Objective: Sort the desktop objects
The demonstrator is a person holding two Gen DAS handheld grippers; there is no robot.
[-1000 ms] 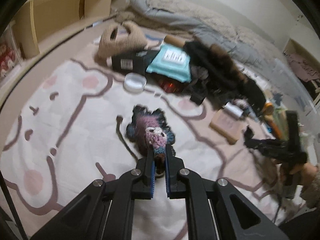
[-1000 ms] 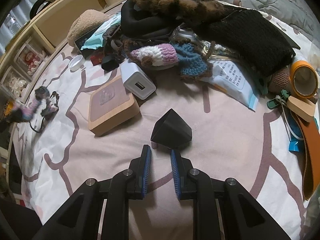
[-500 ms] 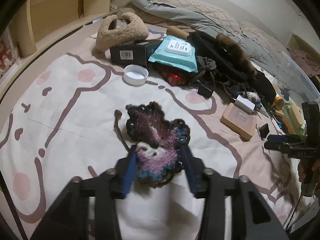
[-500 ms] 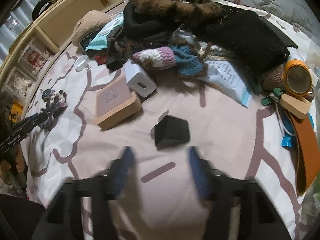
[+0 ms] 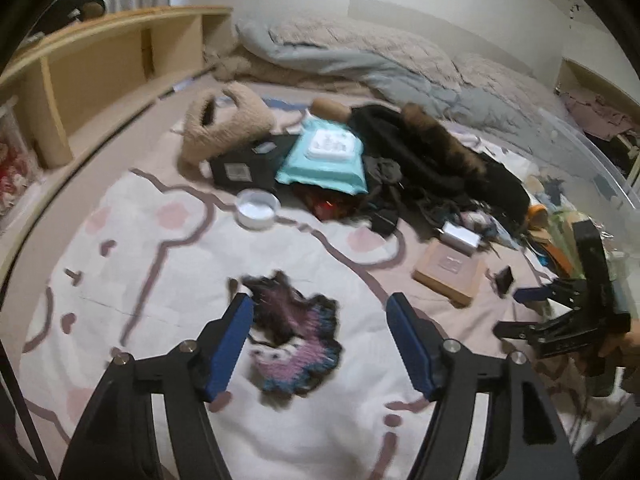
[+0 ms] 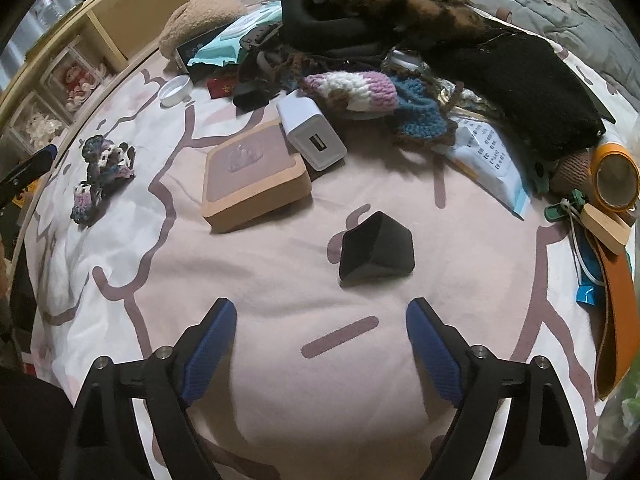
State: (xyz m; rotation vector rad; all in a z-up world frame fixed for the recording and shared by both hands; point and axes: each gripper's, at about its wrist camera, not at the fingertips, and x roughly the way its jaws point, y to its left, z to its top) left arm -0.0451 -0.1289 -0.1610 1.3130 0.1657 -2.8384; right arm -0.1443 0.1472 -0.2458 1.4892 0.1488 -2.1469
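A crocheted purple, blue and black piece [image 5: 294, 344] lies on the pink-and-white blanket [image 5: 132, 264]. My left gripper [image 5: 320, 310] hovers over it, jaws opening, pads clear of the yarn on both sides. The same piece [image 6: 102, 178] shows far left in the right wrist view. A small black angular case [image 6: 376, 248] rests on the blanket just ahead of my right gripper [image 6: 320, 316], whose jaws are opening with only blanket between them. The right gripper [image 5: 568, 312] also appears at the right edge of the left wrist view.
A heap lies behind: tan box [image 6: 252, 176], white charger [image 6: 312, 136], knitted items [image 6: 360, 88], black fur-trimmed garment [image 6: 460, 32], teal wipes pack [image 5: 324, 160], white lid [image 5: 258, 208], fuzzy beige bag [image 5: 224, 120]. Orange tape roll [image 6: 616, 176] and strap sit right. Wooden shelves [image 5: 100, 64] stand left.
Both grippers opened wide. The left one let go of the crocheted piece, which now lies flat on the blanket. The right one released the black case, which sits slightly farther ahead.
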